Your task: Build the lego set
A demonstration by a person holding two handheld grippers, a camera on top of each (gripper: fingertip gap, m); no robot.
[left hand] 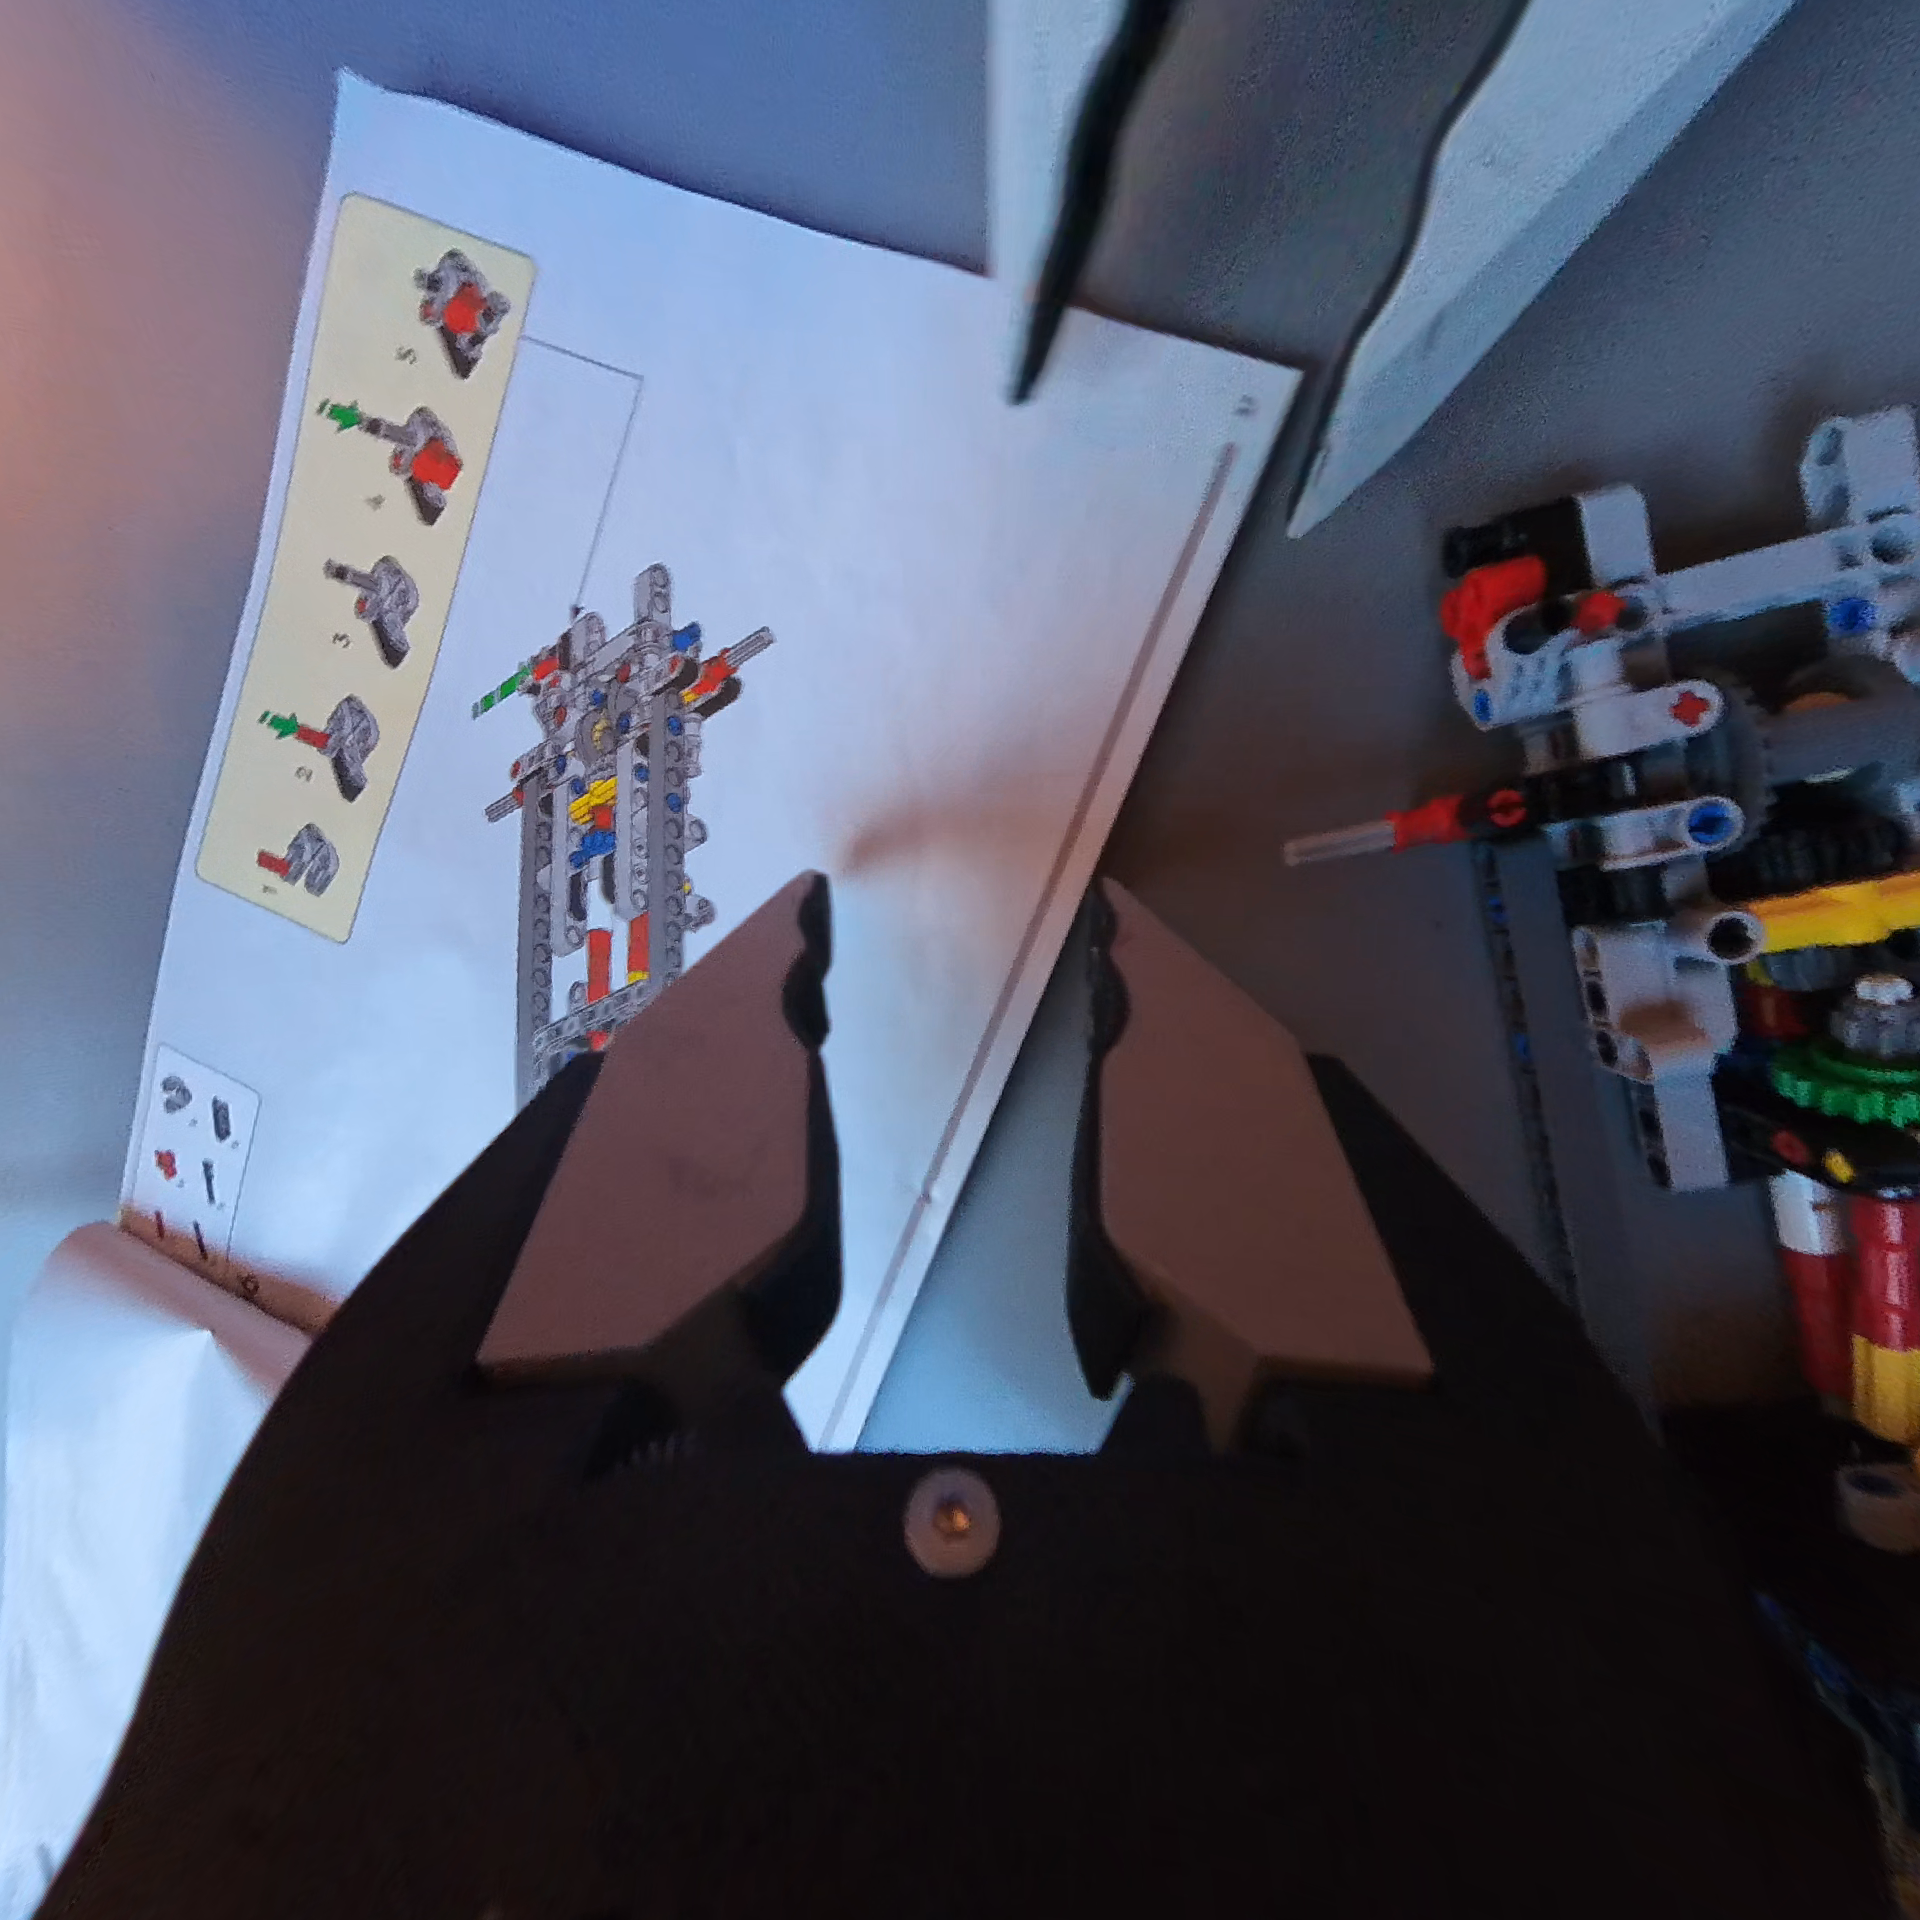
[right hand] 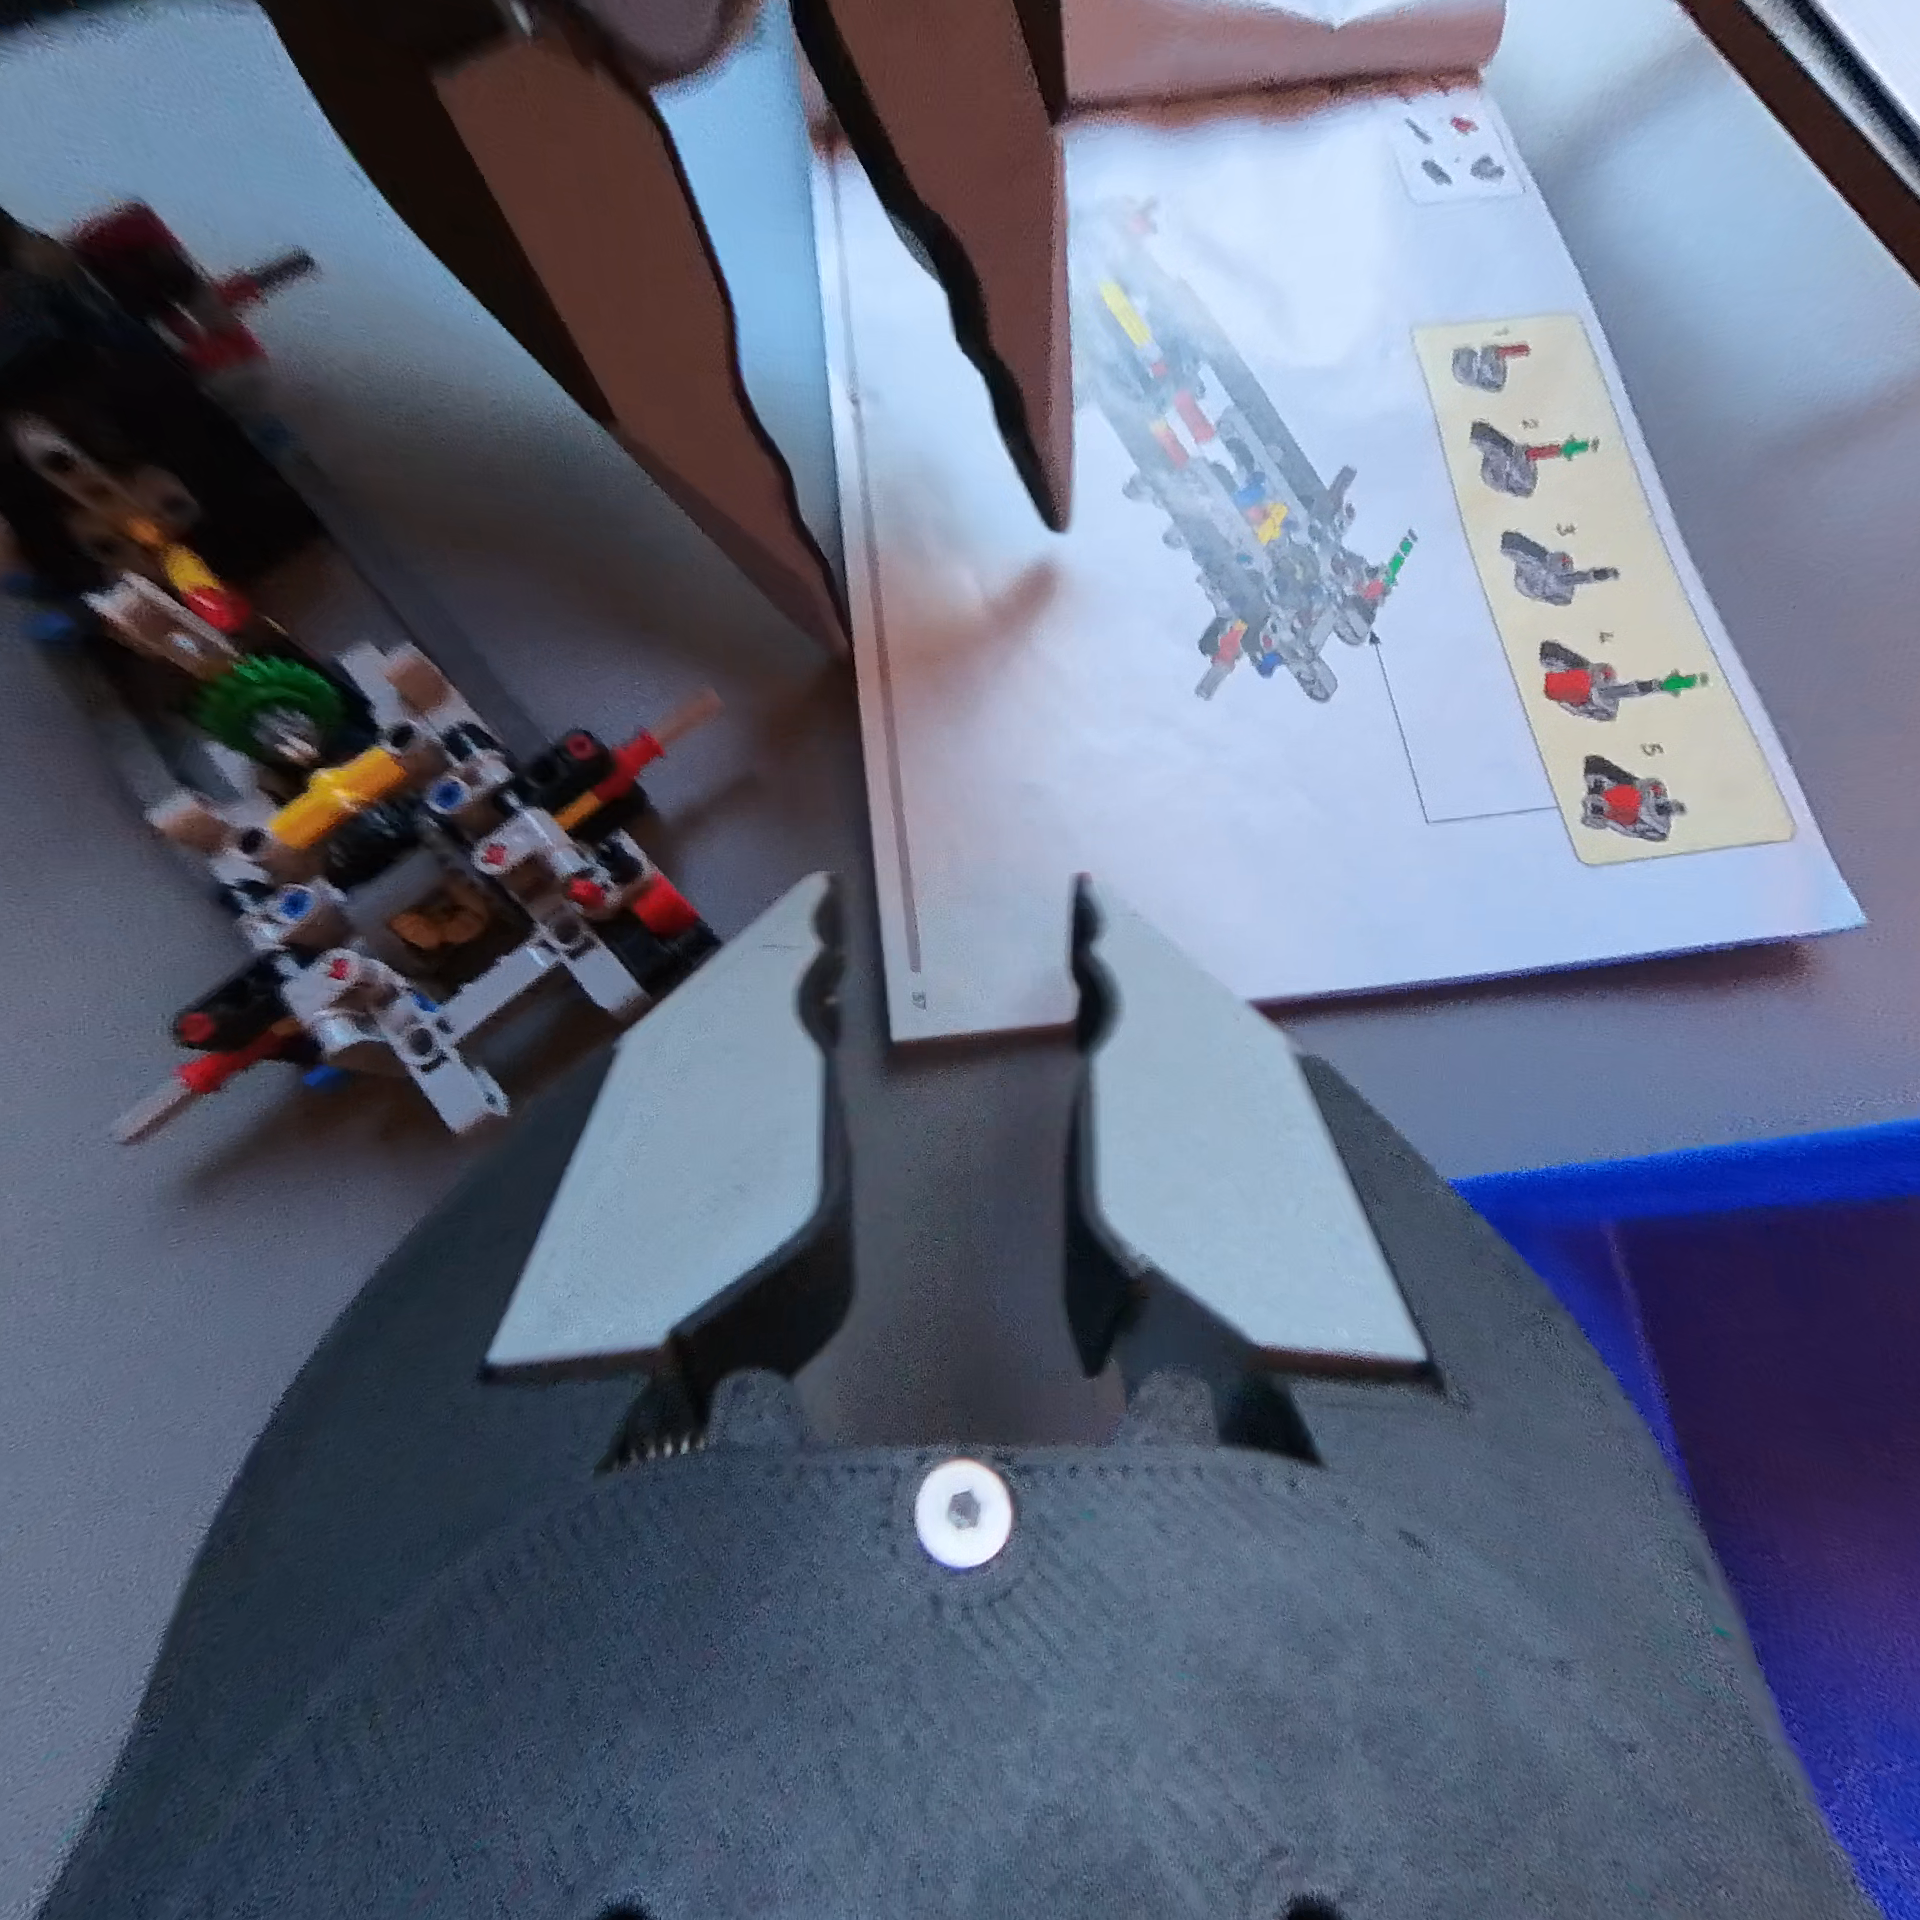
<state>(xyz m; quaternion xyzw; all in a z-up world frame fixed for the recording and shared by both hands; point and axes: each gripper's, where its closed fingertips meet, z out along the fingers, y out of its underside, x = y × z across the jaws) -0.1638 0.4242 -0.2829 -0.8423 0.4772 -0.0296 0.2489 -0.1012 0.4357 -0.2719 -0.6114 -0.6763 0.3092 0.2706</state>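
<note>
My left gripper [left hand: 961,914] is open with nothing between its fingers, and hovers over the right edge of a white instruction sheet [left hand: 831,468] printed with building steps. A partly built model of grey, white, red and yellow beams with a green gear [left hand: 1714,831] lies on the grey table to its right. My right gripper [right hand: 956,904] is open and empty above the near corner of the same sheet [right hand: 1195,831]. The model [right hand: 416,862] lies to its left. The two grippers face each other: the left gripper [right hand: 945,582] shows open in the right wrist view, and the right gripper [left hand: 1164,457] in the left wrist view.
A blue surface [right hand: 1766,1351] lies at the lower right of the right wrist view, beside the grey table [right hand: 1558,1070]. White folded paper [left hand: 104,1507] lies beyond the sheet's far end. A small tan piece [left hand: 1881,1496] sits by the model.
</note>
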